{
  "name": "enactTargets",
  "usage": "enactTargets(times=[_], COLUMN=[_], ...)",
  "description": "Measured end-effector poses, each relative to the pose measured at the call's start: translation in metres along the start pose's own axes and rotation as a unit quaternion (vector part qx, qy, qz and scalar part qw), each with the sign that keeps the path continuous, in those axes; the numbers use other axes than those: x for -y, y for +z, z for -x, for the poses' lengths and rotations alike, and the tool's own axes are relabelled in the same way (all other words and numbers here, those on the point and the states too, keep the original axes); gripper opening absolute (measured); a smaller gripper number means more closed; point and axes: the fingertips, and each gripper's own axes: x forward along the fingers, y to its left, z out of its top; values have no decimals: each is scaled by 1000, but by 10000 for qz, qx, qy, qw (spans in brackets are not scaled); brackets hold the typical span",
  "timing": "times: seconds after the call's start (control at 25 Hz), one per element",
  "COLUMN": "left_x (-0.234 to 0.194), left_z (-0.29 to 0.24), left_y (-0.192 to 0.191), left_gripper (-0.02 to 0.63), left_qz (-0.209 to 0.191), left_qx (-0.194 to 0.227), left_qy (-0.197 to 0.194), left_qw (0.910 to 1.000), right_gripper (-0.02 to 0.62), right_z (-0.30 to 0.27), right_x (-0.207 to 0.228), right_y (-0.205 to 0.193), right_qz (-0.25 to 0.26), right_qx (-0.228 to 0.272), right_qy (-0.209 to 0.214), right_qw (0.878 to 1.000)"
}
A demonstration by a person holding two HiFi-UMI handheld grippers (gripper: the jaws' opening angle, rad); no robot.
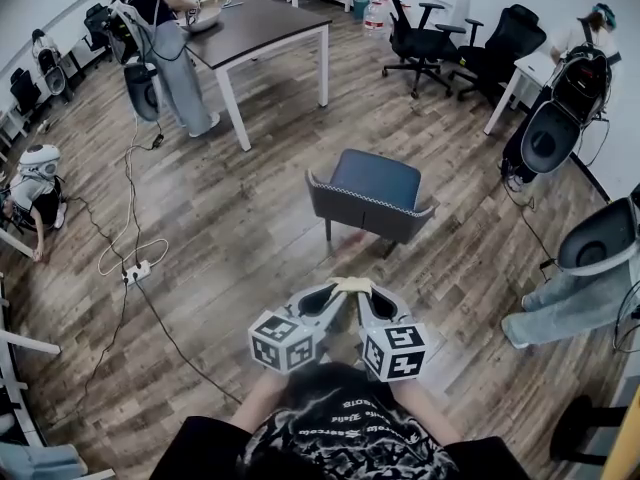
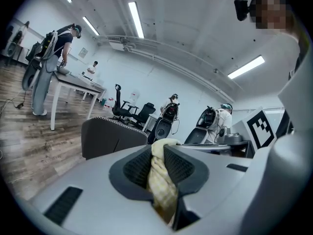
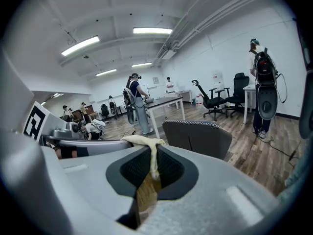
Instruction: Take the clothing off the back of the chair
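**Clothing off the chair, pinched between both claws**

Head view: the left claw (image 1: 338,296) and the right claw (image 1: 368,298) meet tip to tip in front of the person's chest, sharing a small bunch of pale yellow clothing (image 1: 353,285). The grey chair (image 1: 372,200) stands on the wooden floor (image 1: 230,268) ahead, well apart from the claws. Nothing is draped on its backrest. By my reading the removal itself is done, and the fabric is held clear of the chair so it cannot snag on the rim.

Left gripper view: the left claw's jaws are clamped on a thick fold of the clothing, which bulges above the pads and trails down between them. The thickness of the fold keeps the jaws a little apart. The chair sits low beyond, and the right claw's marker cube shows close at the right.

Right gripper view: the right claw's jaws are nearly together on a thin edge of the same clothing, with a flap laid over the top towards the left claw. Two holds close together probably keep the limp fabric gathered rather than dangling. The thin pinch looks the likelier one to slip.
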Motion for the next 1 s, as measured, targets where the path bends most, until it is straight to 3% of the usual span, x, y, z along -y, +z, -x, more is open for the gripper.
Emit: enactTargets(times=[0.16,1.0], left_x=[-6,-12], left_z=[0,3], left_y=[-6,-8], left_gripper=[75,75], left_qz=[113,-93], left_qx=[-32,-71], left_qy=[8,208], left_qw=[9999,9997], right_gripper=[25,25], right_z=[-5,-10], right_x=[-1,-4], right_y=[-8,-10], right_qz=[10,133], right_qx=[-86,-119], right_qy=[-26,108], right_qw=[10000,9998])
